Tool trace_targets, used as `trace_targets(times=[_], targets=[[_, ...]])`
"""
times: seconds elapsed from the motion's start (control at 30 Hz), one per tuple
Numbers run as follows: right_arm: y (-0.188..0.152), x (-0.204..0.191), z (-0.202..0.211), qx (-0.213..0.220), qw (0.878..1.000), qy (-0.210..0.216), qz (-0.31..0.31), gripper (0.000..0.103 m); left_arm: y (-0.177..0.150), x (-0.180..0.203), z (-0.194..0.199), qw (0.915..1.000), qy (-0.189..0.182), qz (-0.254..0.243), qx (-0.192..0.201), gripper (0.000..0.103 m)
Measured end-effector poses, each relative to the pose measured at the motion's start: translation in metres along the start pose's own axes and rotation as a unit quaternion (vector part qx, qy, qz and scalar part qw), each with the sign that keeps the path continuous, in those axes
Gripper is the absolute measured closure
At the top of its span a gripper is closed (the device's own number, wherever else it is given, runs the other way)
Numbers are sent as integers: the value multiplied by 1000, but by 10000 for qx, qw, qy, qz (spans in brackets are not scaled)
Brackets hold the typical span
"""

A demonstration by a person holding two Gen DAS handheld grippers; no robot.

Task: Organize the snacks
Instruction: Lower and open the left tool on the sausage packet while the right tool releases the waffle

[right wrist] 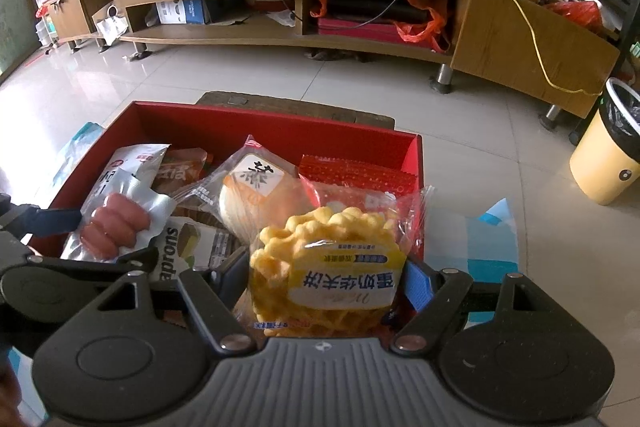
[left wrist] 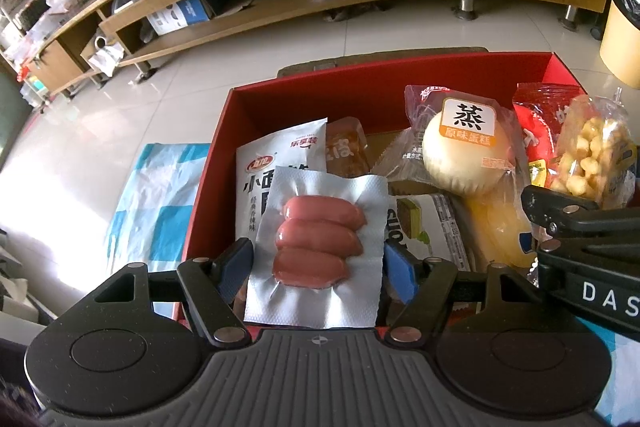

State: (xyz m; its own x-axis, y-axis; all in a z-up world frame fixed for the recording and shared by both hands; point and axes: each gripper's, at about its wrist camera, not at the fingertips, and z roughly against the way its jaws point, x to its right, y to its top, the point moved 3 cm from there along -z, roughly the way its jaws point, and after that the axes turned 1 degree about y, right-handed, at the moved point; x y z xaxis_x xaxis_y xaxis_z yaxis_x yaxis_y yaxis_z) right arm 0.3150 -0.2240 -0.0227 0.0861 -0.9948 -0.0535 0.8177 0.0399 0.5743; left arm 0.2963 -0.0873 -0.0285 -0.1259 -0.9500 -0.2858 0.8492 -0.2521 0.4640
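A red box (left wrist: 304,95) holds several snack packs. My left gripper (left wrist: 318,267) is closed on a silver pack of three sausages (left wrist: 320,241), holding it over the box's left side; the pack also shows in the right wrist view (right wrist: 114,225). My right gripper (right wrist: 326,279) is closed on a clear bag of yellow waffle snacks (right wrist: 324,263), over the box's right side; the bag shows in the left wrist view (left wrist: 590,155). A round steamed cake pack (left wrist: 466,151) and a white noodle-snack pouch (left wrist: 260,163) lie in the box.
The box (right wrist: 280,131) sits on a blue-and-white checked cloth (left wrist: 156,195) on a low surface. Beyond is tiled floor, a long wooden TV cabinet (right wrist: 280,39) and a yellow waste bin (right wrist: 608,155) at right.
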Motion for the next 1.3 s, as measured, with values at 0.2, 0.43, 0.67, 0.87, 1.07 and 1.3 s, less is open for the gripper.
trace_targets(times=[0.2,0.43,0.67,0.87,1.07,1.3], targets=[[0,-2,6,-24,10000,-34,16,29,-1,-2,4,10000,-29,1,-26,27],[-2,-1,10,-40,10000,-31,1,29,-2,-1,7,10000,1,-17,-9,27],[-1,1,10,-76,9999,6,-93,29,1,-2,10,10000,-40,-2,-27,27],[0,1,13,-96,9999,21,-119,28,1,-4,13,10000,-63,14,-29,26],[-1,2,18,-110,9998,43,-155,27,-2,-7,17,10000,-87,8,-14,24],[-3,3,24,-118,9996,101,-222,24,-4,-9,24,9999,-117,27,37,20]])
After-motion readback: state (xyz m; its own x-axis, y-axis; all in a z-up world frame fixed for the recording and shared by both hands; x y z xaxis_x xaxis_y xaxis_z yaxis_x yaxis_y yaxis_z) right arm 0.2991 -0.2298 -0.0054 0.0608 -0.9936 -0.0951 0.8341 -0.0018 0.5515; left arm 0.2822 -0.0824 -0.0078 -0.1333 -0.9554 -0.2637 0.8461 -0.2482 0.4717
